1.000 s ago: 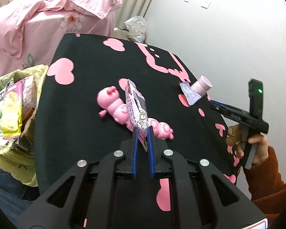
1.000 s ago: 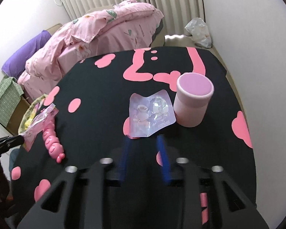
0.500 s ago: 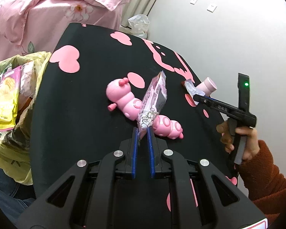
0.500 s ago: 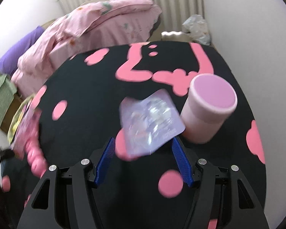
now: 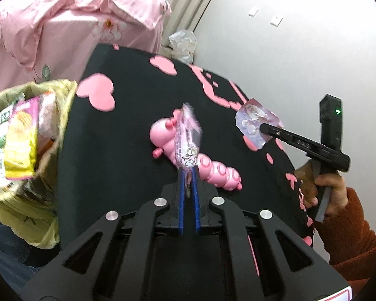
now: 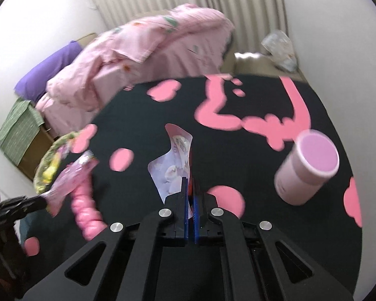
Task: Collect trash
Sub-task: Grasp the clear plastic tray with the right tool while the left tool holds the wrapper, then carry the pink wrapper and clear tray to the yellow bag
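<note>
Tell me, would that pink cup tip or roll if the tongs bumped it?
Probably tips easily: the pink cup stands tall and narrow on the black tablecloth. Once down, its round wall would likely roll. It looks light, perhaps empty, though its inside is hidden.

A pink printed snack wrapper stands on edge, lifted above the black table. A clear, crumpled blister pack hangs raised nearby. The yellow-green trash bag sits open at the table's edge, holding wrappers.
</note>
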The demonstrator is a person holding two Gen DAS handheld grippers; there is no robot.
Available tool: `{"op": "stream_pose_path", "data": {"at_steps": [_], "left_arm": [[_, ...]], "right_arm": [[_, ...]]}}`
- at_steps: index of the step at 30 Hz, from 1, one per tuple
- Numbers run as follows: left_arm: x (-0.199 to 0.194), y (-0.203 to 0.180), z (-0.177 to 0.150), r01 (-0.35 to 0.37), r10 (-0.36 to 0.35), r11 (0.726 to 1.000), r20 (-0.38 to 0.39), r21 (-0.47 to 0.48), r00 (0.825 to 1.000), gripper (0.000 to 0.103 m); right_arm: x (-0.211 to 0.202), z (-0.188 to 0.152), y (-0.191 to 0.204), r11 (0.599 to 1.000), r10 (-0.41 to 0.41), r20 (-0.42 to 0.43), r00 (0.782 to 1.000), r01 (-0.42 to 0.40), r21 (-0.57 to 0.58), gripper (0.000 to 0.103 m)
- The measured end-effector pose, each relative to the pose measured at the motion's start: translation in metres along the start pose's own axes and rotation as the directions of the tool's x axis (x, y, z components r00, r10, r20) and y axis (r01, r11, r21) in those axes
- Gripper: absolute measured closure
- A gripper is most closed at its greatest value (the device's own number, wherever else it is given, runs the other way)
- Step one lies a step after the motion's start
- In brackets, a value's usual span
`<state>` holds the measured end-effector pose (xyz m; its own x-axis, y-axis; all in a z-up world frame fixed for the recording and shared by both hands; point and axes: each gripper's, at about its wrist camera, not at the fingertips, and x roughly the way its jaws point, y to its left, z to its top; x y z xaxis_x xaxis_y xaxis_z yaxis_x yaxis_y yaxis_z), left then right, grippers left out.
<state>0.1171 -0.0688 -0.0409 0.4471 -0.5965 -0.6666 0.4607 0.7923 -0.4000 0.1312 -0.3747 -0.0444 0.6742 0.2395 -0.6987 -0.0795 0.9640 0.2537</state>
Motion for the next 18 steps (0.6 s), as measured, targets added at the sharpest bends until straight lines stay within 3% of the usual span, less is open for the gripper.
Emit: {"op": "stream_pose_path", "data": {"at_steps": [8,12,15,16,17,18], "left_arm": [[-0.041,0.023,0.016,-0.081,0.083,0.996,0.111,-0.027,0.990,0.099],[-0.058,0.039,0.017,-0.090,0.097,0.994,0.145,-0.056,0.985,0.099],[-0.062,0.049,0.013,-0.059,0.068,0.996,0.136,-0.070,0.988,0.098],[-0.059,0.052,0.010,-0.036,0.044,0.997,0.119,-0.070,0.992,0.095],[-0.057,0.052,0.008,-0.026,0.033,0.998,0.109,-0.063,0.994,0.086],[-0.052,0.050,0.004,-0.019,0.023,0.999,0.093,-0.042,0.995,0.069]], "right_arm": [[-0.026,0.042,0.078,0.981,0.068,0.086,0.994,-0.051,-0.188,0.098],[-0.025,0.054,0.109,0.968,0.103,0.095,0.990,-0.078,-0.240,0.098],[-0.025,0.057,0.121,0.963,0.106,0.092,0.990,-0.079,-0.259,0.098],[-0.025,0.057,0.124,0.962,0.110,0.089,0.990,-0.083,-0.261,0.098],[-0.026,0.056,0.125,0.962,0.113,0.087,0.990,-0.087,-0.260,0.098],[-0.026,0.055,0.125,0.962,0.114,0.085,0.990,-0.089,-0.258,0.098]]}}
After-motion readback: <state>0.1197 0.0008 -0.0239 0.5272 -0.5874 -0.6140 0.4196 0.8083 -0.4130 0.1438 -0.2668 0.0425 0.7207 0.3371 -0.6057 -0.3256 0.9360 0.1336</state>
